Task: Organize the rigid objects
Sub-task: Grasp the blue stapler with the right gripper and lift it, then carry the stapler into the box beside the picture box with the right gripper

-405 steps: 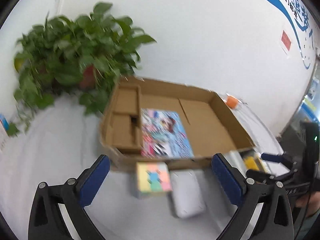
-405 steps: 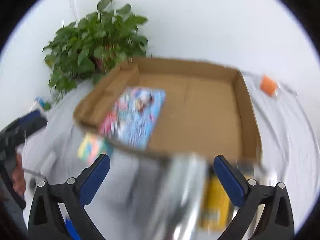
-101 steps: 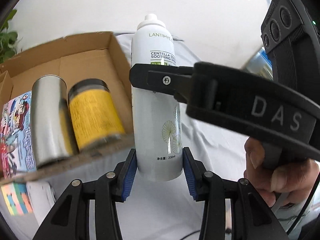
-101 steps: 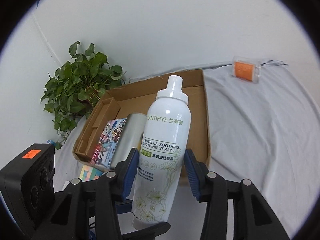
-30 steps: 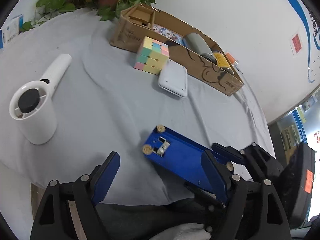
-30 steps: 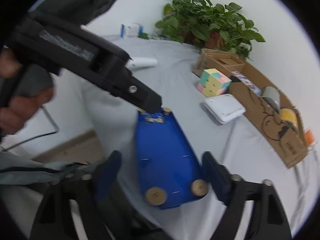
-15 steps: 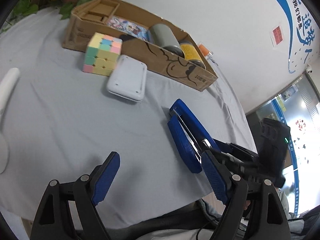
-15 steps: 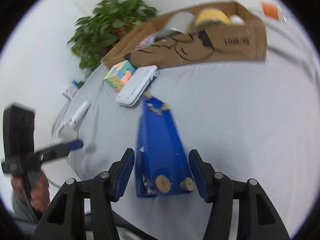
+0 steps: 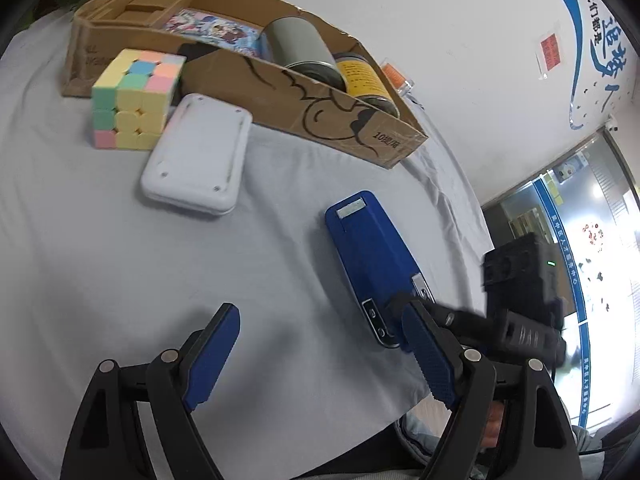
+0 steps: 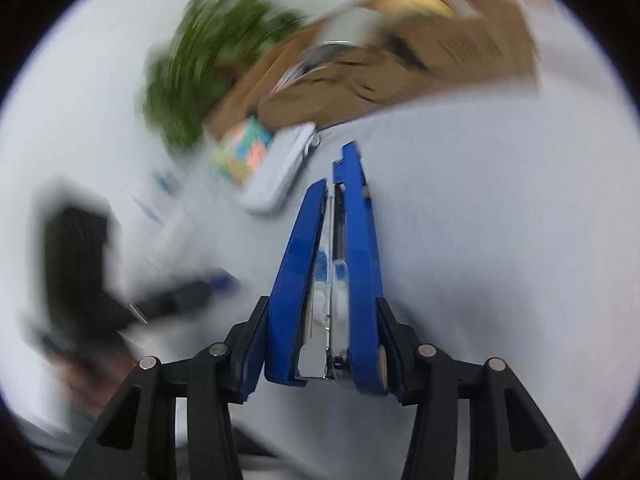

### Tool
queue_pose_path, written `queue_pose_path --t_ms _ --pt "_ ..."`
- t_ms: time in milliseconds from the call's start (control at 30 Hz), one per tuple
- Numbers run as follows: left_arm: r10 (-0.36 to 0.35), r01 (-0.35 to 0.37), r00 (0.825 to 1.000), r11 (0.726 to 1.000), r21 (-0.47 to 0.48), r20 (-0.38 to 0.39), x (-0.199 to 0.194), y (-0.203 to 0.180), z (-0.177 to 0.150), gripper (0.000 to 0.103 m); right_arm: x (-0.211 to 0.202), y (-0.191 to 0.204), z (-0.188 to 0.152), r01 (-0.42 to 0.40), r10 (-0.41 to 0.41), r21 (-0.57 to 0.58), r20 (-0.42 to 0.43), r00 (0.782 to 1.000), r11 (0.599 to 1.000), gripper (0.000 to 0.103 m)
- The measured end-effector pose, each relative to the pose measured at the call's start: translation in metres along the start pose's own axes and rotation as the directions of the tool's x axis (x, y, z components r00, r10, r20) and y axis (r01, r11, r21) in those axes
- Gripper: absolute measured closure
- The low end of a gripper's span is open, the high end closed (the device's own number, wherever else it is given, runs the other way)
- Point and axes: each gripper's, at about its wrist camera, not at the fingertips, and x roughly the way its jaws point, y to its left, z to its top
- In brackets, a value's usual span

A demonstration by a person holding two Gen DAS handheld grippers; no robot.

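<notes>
R gripper [image 10: 322, 344] is clamping the blue stapler [image 10: 332, 264] by its hinge end; its jaws have just been closing, and both pads are now pressing the stapler's top and base, squeezing it shut. Stapler is sitting over the grey cloth near the table's front edge, nose aimed toward the cardboard box [image 9: 304, 92]. L gripper [image 9: 320, 356] is hanging just beside it w/ jaws spread wide, nothing between them.

Risks: grip is only at the tail, so the long nose could swing or droop on the lift & twist out of the pads. Squeezing harder could fire a staple. R view is badly blurred, so contact w/ cloth can't be confirmed.

Room: box's near wall is the edge to clear; inside, the steel can [image 9: 300, 46] & yellow-label jar [image 9: 362, 78] are filling the right end, so free floor looks tight there. White case [image 9: 198, 160] & pastel cube [image 9: 134, 98] are lying just in front of the box, on the left of the approach. L gripper is close enough to bump the stapler.
</notes>
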Motion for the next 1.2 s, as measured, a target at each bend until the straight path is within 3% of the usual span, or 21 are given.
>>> queue_pose_path --t_ms 33,67,133,200,267,333,400,433,467,533,567,700,767,833,867,900,933,967,1200 --pt "-0.01 0.01 1.0 1.0 0.003 -0.001 0.003 -0.003 0.003 0.021 -0.005 -0.02 0.003 -0.091 0.089 0.118 0.018 0.996 0.989 0.054" --pt "-0.019 0.02 1.0 1.0 0.008 -0.013 0.01 -0.007 0.009 0.021 -0.013 -0.03 0.004 -0.089 0.083 0.144 0.051 0.995 0.986 0.052" --pt "-0.028 0.028 0.999 0.999 0.016 -0.031 0.018 -0.012 0.014 0.021 -0.032 -0.028 0.004 0.051 -0.061 0.094 0.104 0.993 0.994 0.035" --pt "-0.034 0.035 0.998 0.999 0.022 -0.053 0.031 -0.018 0.021 0.021 -0.046 -0.016 0.004 0.184 -0.183 0.003 0.131 0.974 0.983 0.026" --pt "-0.069 0.07 0.994 0.997 0.012 -0.083 0.045 -0.021 0.027 0.021 -0.051 0.008 -0.001 0.337 -0.305 -0.164 0.192 0.933 0.927 0.026" --pt "-0.092 0.093 0.99 0.996 0.002 -0.106 0.058 -0.024 0.033 0.021 -0.041 0.027 -0.007 0.455 -0.401 -0.308 0.224 0.888 0.836 0.026" --pt "-0.111 0.112 0.987 0.994 -0.002 -0.114 0.064 -0.026 0.036 0.021 -0.026 0.032 -0.011 0.534 -0.481 -0.355 0.233 0.845 0.768 0.031" --pt "-0.12 0.12 0.986 0.993 -0.006 -0.116 0.067 -0.026 0.038 0.021 -0.017 0.033 -0.011 0.572 -0.521 -0.366 0.237 0.82 0.734 0.052" --pt "-0.134 0.134 0.983 0.991 -0.006 -0.122 0.071 -0.025 0.041 0.021 -0.013 0.031 -0.01 0.591 -0.544 -0.374 0.234 0.806 0.715 0.056" --pt "-0.134 0.134 0.983 0.991 -0.012 -0.127 0.075 -0.024 0.041 0.021 -0.012 0.03 -0.007 0.6 -0.542 -0.342 0.256 0.8 0.724 0.059" --pt "-0.132 0.131 0.983 0.991 -0.01 -0.127 0.076 -0.022 0.041 0.021 -0.012 0.027 -0.006 0.592 -0.543 -0.318 0.236 0.806 0.74 0.062" --pt "-0.16 0.157 0.979 0.987 -0.031 -0.127 0.076 -0.013 0.04 0.022 -0.007 0.02 0.007 0.479 -0.459 -0.185 0.144 0.877 0.858 0.062" --pt "-0.179 0.174 0.976 0.984 -0.047 -0.121 0.072 -0.007 0.038 0.023 -0.007 0.018 0.006 0.38 -0.371 -0.109 0.094 0.924 0.919 0.062" --pt "-0.212 0.204 0.969 0.976 -0.069 -0.127 0.07 0.0 0.037 0.032 -0.002 0.015 0.006 0.282 -0.28 -0.039 0.05 0.959 0.959 0.064" --pt "-0.256 0.246 0.958 0.965 -0.09 -0.128 0.068 0.005 0.038 0.046 0.001 0.016 0.005 0.262 -0.261 -0.028 0.038 0.965 0.965 0.064" --pt "-0.27 0.259 0.954 0.961 -0.097 -0.129 0.066 0.007 0.038 0.05 0.003 0.02 0.004 0.251 -0.251 -0.03 0.029 0.968 0.967 0.065" --pt "-0.255 0.245 0.96 0.965 -0.089 -0.119 0.061 0.007 0.039 0.05 0.006 0.026 0.002 0.251 -0.25 -0.043 0.024 0.968 0.967 0.077" --pt "-0.238 0.23 0.966 0.97 -0.081 -0.105 0.053 0.008 0.04 0.05 0.009 0.035 0.002 0.217 -0.216 -0.064 0.021 0.976 0.974 0.079" --pt "-0.201 0.2 0.98 0.979 -0.031 -0.003 -0.004 0.018 0.078 0.051 0.025 0.096 0.02 0.213 -0.207 -0.18 0.051 0.977 0.96 0.079"
